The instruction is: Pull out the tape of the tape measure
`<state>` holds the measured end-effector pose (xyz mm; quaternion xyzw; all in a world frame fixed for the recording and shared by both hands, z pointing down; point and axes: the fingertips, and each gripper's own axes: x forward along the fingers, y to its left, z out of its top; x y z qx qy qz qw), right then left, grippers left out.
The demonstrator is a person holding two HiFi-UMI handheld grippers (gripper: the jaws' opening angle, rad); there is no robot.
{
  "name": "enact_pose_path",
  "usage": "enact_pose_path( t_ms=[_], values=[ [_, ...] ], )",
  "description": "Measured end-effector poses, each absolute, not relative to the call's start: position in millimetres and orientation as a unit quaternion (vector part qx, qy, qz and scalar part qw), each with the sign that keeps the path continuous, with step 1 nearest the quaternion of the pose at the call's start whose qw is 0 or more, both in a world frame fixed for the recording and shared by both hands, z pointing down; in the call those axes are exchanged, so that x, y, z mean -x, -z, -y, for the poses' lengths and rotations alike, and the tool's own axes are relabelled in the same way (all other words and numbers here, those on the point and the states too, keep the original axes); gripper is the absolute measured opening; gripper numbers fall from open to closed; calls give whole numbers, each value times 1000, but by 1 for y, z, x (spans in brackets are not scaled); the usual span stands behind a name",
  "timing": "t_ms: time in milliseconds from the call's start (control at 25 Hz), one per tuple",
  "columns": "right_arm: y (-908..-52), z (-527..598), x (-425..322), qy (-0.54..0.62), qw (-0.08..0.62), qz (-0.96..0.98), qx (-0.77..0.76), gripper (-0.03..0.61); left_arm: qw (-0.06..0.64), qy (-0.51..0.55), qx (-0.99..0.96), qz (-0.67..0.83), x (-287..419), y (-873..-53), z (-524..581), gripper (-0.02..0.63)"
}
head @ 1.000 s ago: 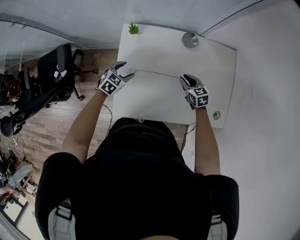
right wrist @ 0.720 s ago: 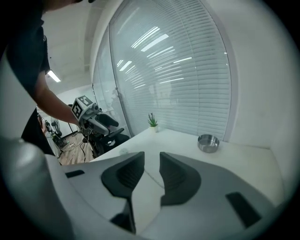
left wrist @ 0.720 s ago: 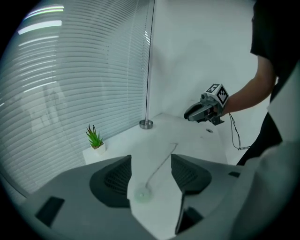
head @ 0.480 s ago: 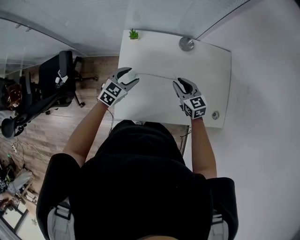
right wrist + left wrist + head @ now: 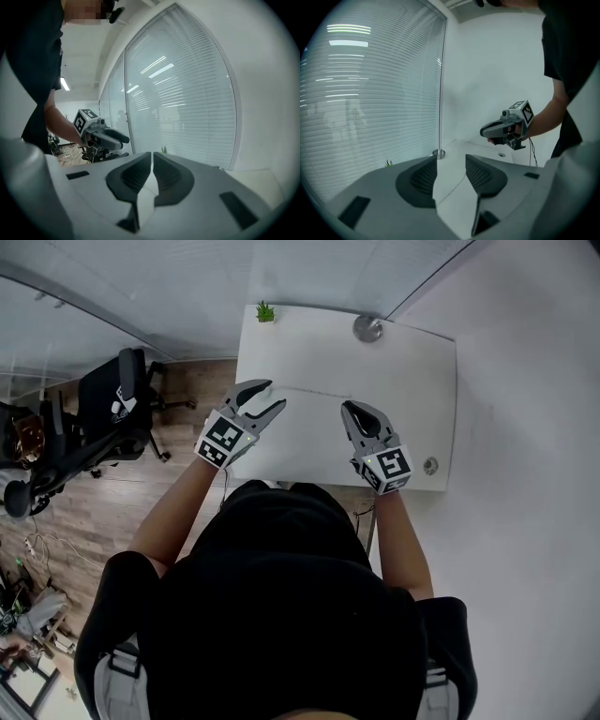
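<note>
The pulled-out tape (image 5: 314,392) lies as a thin dark line across the white table (image 5: 412,381). Its pale case at the left end is hard to make out. My left gripper (image 5: 265,399) hangs above the table near that left end. Its jaws stand open and have just been closing, with nothing between them. My right gripper (image 5: 350,411) hovers near the tape's right end; its jaws have just closed and are shut on nothing. In the left gripper view the open jaws (image 5: 451,168) face the right gripper (image 5: 506,131). In the right gripper view the shut jaws (image 5: 152,176) face the left gripper (image 5: 101,133).
A small green plant (image 5: 266,311) and a round metal disc (image 5: 367,328) stand at the table's far edge. A cable grommet (image 5: 430,466) sits at the near right corner. A black office chair (image 5: 112,399) stands on the wooden floor to the left. Glass walls with blinds run behind the table.
Both grippers have risen off the table and drawn back toward the person, leaving the tape stretched on the table. The left jaws have narrowed; the right jaws have closed.
</note>
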<state>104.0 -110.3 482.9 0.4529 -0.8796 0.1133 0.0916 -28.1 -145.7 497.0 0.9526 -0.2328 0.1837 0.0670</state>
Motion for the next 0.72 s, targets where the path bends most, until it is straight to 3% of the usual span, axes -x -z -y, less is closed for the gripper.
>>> enact_pose_path(
  t_ms=[720],
  values=[
    [-404, 98, -69, -65, 41, 895, -440, 3, 26, -88, -973, 211, -2, -408, 112, 95]
  ],
)
